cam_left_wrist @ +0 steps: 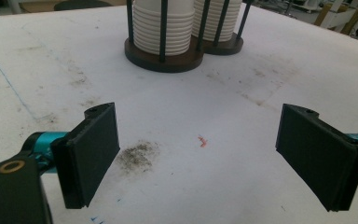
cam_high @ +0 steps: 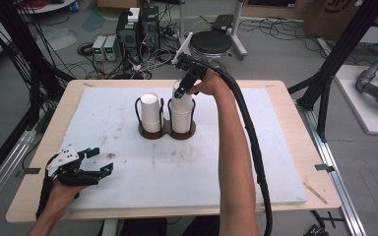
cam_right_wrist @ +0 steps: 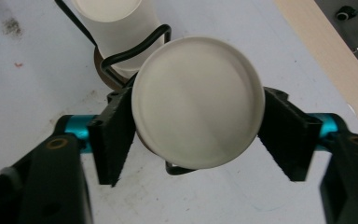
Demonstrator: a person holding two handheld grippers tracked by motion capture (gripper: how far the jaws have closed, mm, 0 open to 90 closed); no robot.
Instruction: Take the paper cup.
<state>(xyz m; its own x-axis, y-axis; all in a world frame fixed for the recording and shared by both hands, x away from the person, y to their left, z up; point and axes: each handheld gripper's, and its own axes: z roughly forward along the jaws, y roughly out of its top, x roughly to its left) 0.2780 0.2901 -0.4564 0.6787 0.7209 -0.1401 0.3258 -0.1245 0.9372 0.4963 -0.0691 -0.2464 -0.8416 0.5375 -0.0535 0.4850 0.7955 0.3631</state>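
Note:
Two stacks of upturned white paper cups stand in a dark twin holder (cam_high: 167,132) with wire posts, at the back middle of the white mat (cam_high: 128,172). My right gripper (cam_high: 179,93) reaches down from above onto the right stack (cam_high: 182,114). In the right gripper view its pads press both sides of the top cup (cam_right_wrist: 198,100), with the left stack (cam_right_wrist: 112,18) behind. The left stack (cam_high: 151,112) stands untouched. My left gripper (cam_high: 103,160) rests at the mat's front left. Its jaws are wide apart with nothing between them, pointing toward the holder (cam_left_wrist: 168,58).
The mat lies on a wooden table (cam_high: 300,147). It has dirty smudges (cam_left_wrist: 137,156) and a small red mark (cam_left_wrist: 202,141). Behind the table are a round black stool (cam_high: 210,43), electronic boxes (cam_high: 138,29) and cables on the floor. Black frame posts (cam_high: 334,64) stand at the right.

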